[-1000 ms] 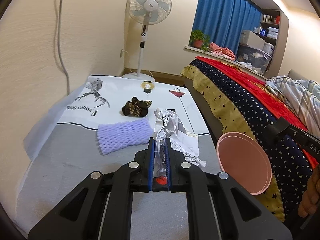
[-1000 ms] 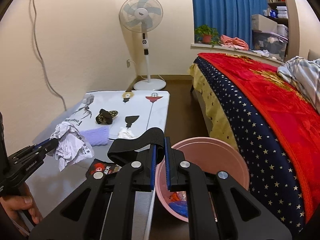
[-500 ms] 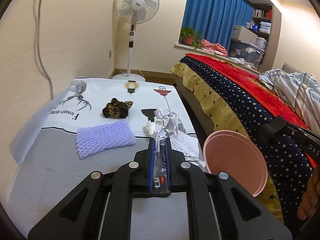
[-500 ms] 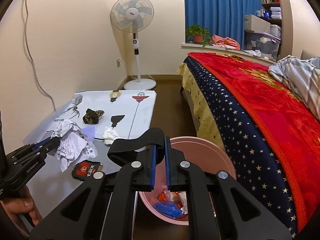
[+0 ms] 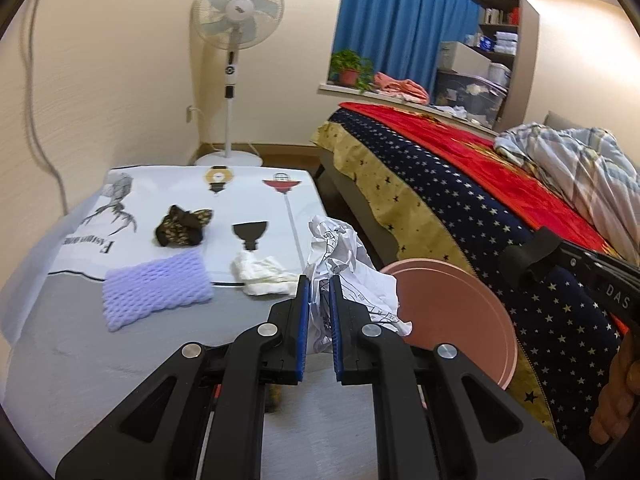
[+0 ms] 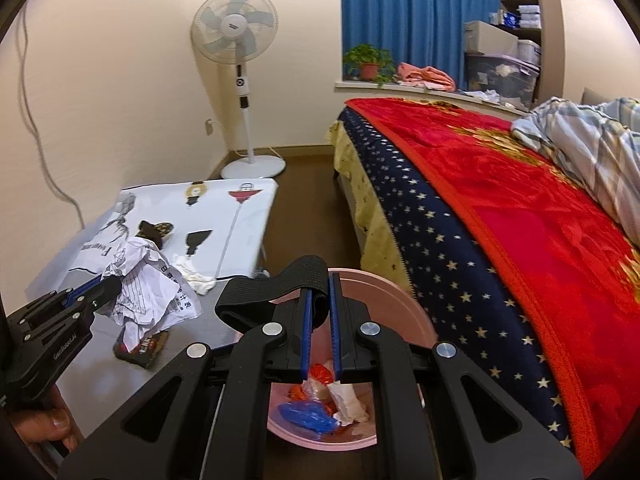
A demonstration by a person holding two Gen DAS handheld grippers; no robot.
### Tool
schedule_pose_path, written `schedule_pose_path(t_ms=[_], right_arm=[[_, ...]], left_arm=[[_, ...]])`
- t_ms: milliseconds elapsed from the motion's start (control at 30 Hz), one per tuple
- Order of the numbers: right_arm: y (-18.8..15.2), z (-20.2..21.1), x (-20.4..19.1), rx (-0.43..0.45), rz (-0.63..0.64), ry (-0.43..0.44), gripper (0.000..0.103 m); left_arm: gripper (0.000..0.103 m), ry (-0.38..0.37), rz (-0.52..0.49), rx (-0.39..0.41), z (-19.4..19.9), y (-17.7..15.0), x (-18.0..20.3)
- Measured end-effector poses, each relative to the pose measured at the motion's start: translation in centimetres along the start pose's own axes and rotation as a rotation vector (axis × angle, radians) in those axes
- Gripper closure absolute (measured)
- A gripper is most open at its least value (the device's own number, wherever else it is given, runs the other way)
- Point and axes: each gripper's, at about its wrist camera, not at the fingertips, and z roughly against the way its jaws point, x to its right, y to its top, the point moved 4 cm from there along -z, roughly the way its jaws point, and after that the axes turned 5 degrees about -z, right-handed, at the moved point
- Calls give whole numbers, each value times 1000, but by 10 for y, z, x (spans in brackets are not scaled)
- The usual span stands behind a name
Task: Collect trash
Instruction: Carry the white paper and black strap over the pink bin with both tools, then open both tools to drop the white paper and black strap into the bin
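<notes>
My left gripper (image 5: 319,284) is shut on a crumpled white paper (image 5: 344,256) and holds it above the table's right edge, beside the pink bin (image 5: 452,316). The paper also shows in the right wrist view (image 6: 148,280), where the left gripper (image 6: 108,280) is at the left. My right gripper (image 6: 320,280) is shut on a black strap (image 6: 272,292) at the pink bin's (image 6: 404,316) rim. The bin holds blue, red and white trash (image 6: 320,404).
On the table (image 5: 80,360) lie a purple foam net (image 5: 156,288), a dark patterned wrapper (image 5: 182,226), a white tissue (image 5: 264,272) and a dark packet (image 6: 140,346). A bed (image 6: 500,208) stands close on the right. A fan (image 5: 236,60) stands behind.
My left gripper has carried the crumpled paper to the right, off the dark packet, toward the pink bin. The right gripper still holds the bin's strap, and the bin sits closer to the table.
</notes>
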Motion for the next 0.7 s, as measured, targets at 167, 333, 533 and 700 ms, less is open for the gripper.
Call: schedule_pose_path(t_ms=[167, 333, 533, 700], right_arm=[[0, -6, 18, -10, -24, -40, 95], [-2, -11, 29, -22, -34, -64, 95], [-4, -19, 40, -38, -41, -84, 95], [-5, -23, 46, -48, -51, -92, 95]], left_arm=[[93, -28, -24, -6, -11, 2, 19], [93, -50, -39, -20, -23, 1, 35], [93, -71, -55, -37, -37, -1, 51], [93, -81, -61, -48, -44, -3, 59]])
